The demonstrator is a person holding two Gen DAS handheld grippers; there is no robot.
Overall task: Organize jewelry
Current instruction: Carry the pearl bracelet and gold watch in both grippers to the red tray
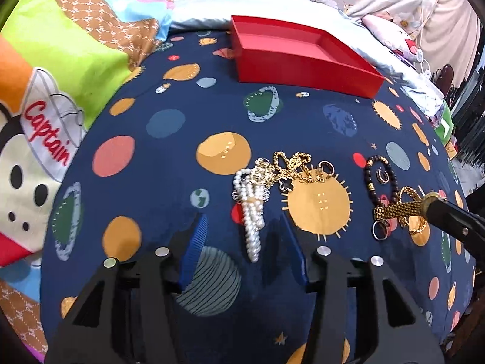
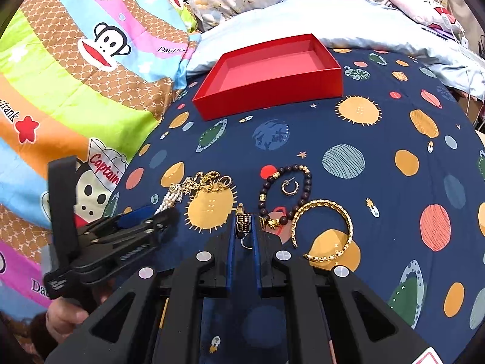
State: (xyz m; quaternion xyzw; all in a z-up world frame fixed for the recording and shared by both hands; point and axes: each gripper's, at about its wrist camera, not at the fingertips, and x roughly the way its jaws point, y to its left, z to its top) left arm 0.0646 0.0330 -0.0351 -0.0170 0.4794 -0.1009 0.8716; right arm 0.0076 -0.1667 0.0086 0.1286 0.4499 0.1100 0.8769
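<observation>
Left tongs (image 1: 245, 239) hung open, white pearl strand (image 1: 253, 212) lying lengthwise between them; right tongs (image 2: 244, 236) gripped a gold mesh watchband (image 2: 244, 223), red box (image 2: 269, 75) way ahead.

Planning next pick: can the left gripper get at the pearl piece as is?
Probably yes: the left gripper is open, the pearl piece lies between its fingers, nothing covers it. Its top touches the gold chain, which may drag.

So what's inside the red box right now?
Nothing visible: the red box shows a bare floor. Its near wall hides a strip of the floor just behind it.
</observation>
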